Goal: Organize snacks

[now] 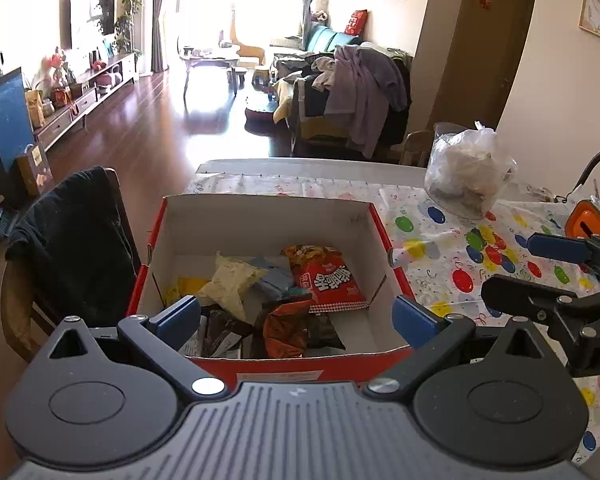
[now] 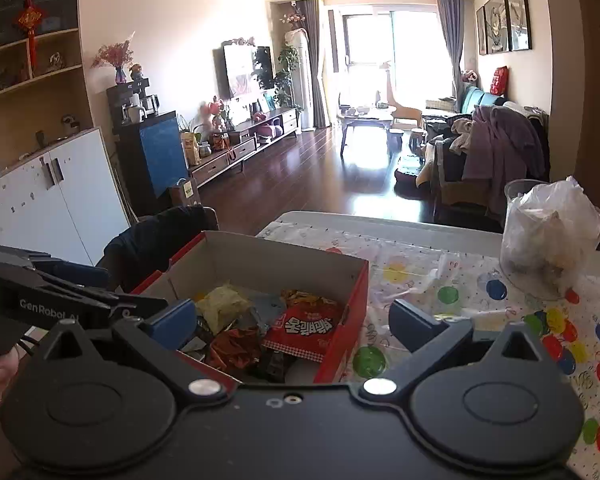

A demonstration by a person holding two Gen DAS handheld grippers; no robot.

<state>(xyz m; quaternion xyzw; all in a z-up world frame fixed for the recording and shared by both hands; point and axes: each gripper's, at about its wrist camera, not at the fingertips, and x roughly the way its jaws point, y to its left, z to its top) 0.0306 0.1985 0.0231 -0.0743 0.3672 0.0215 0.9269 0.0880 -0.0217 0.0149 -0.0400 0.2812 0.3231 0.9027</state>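
A red cardboard box (image 1: pixel 380 232) with a white inside stands on the table and holds several snack packets. Among them are a red packet (image 1: pixel 332 280), a pale yellow one (image 1: pixel 230 280) and a crumpled orange-brown one (image 1: pixel 286 328). My left gripper (image 1: pixel 296 318) hovers open over the box's near edge, its blue pads wide apart with nothing between them. My right gripper (image 2: pixel 294 324) is open too, empty, above the box's right wall (image 2: pixel 356 280). It also shows in the left wrist view, where the right gripper (image 1: pixel 508 266) is over the tablecloth.
A tablecloth with coloured dots (image 1: pixel 460 280) covers the table. A clear plastic bag in a container (image 1: pixel 468 172) stands at the far right, an orange object (image 1: pixel 588 220) beside it. A small white tube (image 1: pixel 400 256) lies by the box. A chair draped in black cloth (image 1: pixel 76 240) stands left.
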